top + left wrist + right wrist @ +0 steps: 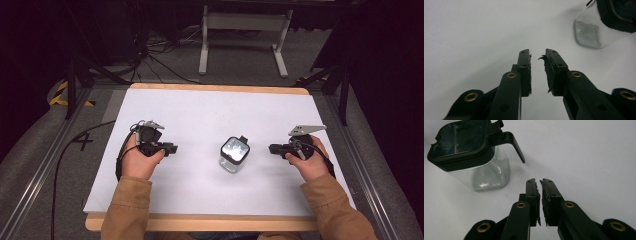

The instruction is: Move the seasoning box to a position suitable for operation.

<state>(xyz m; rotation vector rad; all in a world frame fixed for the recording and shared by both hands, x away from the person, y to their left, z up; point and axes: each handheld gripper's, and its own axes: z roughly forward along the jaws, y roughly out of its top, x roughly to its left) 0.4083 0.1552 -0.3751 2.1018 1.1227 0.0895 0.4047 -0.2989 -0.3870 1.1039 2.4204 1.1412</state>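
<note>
White surface carries one lidded glass jar upright at centre, between both tools. Left tool slightly parted, empty; right tool nearly closed, empty, apparently staged for approach.

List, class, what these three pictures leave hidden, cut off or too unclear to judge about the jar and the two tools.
- Jar, left gripper view: its lid is cut off by the top right edge.
- Jar contents: glare on the lid in the high view and the dark lid in the right gripper view hide whether anything is inside.
- Left tool and right tool, high view: too small to judge the jaws.
</note>
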